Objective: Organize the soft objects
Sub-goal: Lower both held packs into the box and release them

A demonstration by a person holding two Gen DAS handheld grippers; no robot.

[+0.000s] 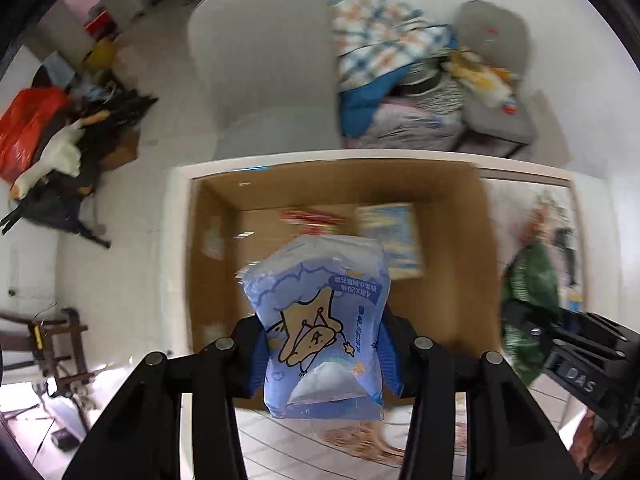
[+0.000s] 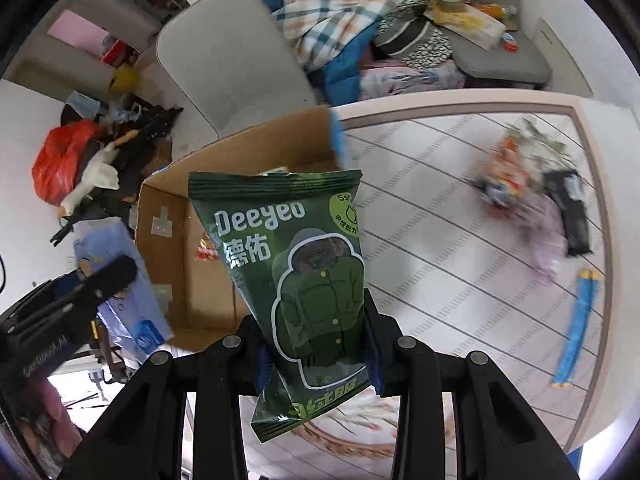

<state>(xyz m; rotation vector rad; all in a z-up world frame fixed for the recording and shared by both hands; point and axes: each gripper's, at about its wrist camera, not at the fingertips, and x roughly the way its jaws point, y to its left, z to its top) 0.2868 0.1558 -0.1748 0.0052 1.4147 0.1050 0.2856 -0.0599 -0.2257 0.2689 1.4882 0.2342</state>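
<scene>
My left gripper (image 1: 322,356) is shut on a pale blue tissue pack (image 1: 320,300) printed with a cartoon star. It hangs over an open cardboard box (image 1: 452,240) at the table's far edge. A red packet (image 1: 310,216) and a blue-and-yellow pack (image 1: 394,236) lie inside the box. My right gripper (image 2: 318,360) is shut on a dark green wipes pack (image 2: 300,260) with a hooded-jacket drawing, just right of the box (image 2: 168,208). The left gripper (image 2: 116,276) shows at the left of the right wrist view, holding its blue pack (image 2: 128,312).
A pile of soft packets (image 2: 528,184) and a long blue packet (image 2: 578,328) lie on the striped table cover (image 2: 440,280). Behind the table stand a grey chair (image 2: 224,60) and heaped clothes (image 2: 340,12). A red bag (image 2: 60,160) and other clutter lie on the floor at left.
</scene>
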